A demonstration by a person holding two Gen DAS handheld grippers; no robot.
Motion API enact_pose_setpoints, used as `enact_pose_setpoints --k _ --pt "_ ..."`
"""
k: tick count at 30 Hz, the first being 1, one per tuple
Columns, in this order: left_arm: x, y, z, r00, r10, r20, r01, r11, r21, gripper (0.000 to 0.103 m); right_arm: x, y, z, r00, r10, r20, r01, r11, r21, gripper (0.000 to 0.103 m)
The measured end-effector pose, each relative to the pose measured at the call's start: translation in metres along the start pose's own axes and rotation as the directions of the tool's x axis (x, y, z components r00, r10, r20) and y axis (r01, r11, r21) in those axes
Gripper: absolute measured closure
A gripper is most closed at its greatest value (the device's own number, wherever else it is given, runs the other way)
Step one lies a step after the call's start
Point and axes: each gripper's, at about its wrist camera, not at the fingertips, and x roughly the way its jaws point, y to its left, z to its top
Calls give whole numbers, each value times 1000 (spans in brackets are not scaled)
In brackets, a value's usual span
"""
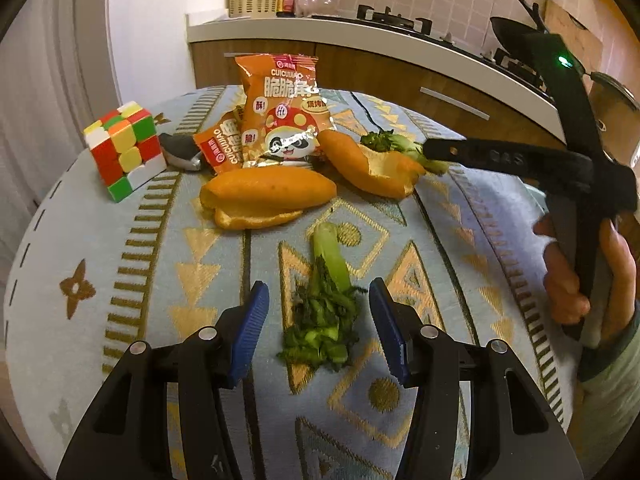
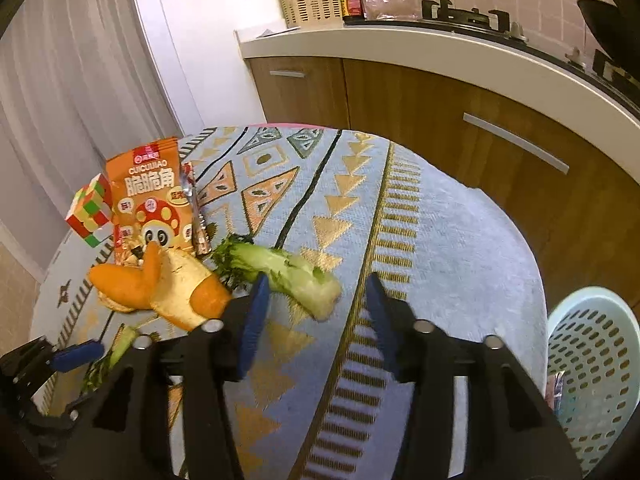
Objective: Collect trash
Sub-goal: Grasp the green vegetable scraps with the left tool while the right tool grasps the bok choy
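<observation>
The left gripper [image 1: 318, 320] is spread over the patterned desk [image 1: 120, 280], its blue pads on either side of a green stalk [image 1: 326, 300] that lies on the cloth; the pads do not touch it. The stalk's cut stem points toward the far edge and its chopped leaves toward the camera.

Beyond it, toward the far edge, lie two orange peels [image 1: 268, 196], one near the middle and one [image 1: 372, 168] farther right with its pale inner side up. Behind them stand two orange snack bags [image 1: 280, 108], the small one [image 1: 222, 146] leaning at the foot of the large one. A puzzle cube [image 1: 124, 148] sits near the far left edge, with a dark grey object [image 1: 180, 152] between it and the small bag.

The right gripper [image 2: 316, 308] is also spread and holds nothing. A second stalk [image 2: 288, 272], pale at the stem, lies on the desk just ahead of its left pad; whether the pad touches it cannot be told. A hand [image 1: 580, 272] grips this tool's handle at the right of the left view.

Off the desk's right edge, lower down, stands a pale blue perforated basket [image 2: 592, 360]. A bit of shiny wrapper [image 2: 556, 390] shows at its near rim; whether it lies inside cannot be told, and the rest of the inside is hidden.
</observation>
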Motion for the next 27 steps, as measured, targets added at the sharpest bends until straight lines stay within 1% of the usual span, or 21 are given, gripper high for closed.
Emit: enact_pose_setpoints --k 1,3,4,5,8,9,10,11,12,13,14,16,19,21,24,25,27 --pt "-2 0 -2 1000 6 0 -6 1000 1 53 3 2 2 1000 7 -6 -7 1000 -15 48" --pt "-2 -3 -4 1000 14 -1 -14 1000 12 54 11 6 4 999 23 -34 -24 999 -46 43" --pt "-3 -5 -5 1000 18 -1 -18 1000 24 54 18 9 5 998 13 -56 -17 998 -65 41" --pt "-3 -6 -5 1000 18 -1 -18 999 33 55 23 12 6 998 -2 -70 -4 997 -78 41" --pt "-4 -3 -4 1000 13 -1 -13 1000 24 60 24 16 6 997 3 -71 -10 995 -98 42" --pt "-4 -2 -4 1000 9 -1 -9 1000 19 61 24 16 4 997 3 -71 -11 995 -100 46" --pt "-5 0 -4 1000 7 0 -7 1000 14 63 22 17 3 997 11 -71 -18 994 -103 55" --pt "-6 0 -5 1000 9 1 -9 1000 13 64 20 19 1 998 7 -67 -15 994 -112 60" --pt "-6 0 -5 1000 12 1 -12 1000 15 65 18 20 0 998 0 -66 -8 993 -119 62" --pt "-7 0 -5 1000 16 1 -16 1000 17 68 15 22 -3 998 -10 -64 2 992 -129 66" --pt "-7 0 -5 1000 19 1 -19 1000 18 70 12 23 -5 998 -15 -61 7 991 -130 77" --pt "-6 -1 -6 1000 19 1 -19 1000 21 73 5 22 -10 998 -1 -57 -5 994 -112 79" --pt "-6 -1 -5 1000 7 5 -7 1000 24 82 -6 20 -16 998 31 -45 -34 997 -71 83" --pt "-7 -1 -5 1000 1 11 -2 1000 23 85 -15 16 -20 998 49 -35 -50 998 -37 83" --pt "-10 2 -5 999 -34 22 34 999 4 86 -30 8 -21 999 47 -5 -47 999 10 83" --pt "-12 4 -4 998 -64 28 64 998 -3 86 -36 5 -21 999 45 10 -45 999 18 83" --pt "-17 9 -1 986 -161 42 162 986 -31 86 -51 -1 -21 998 36 50 -38 999 28 83"
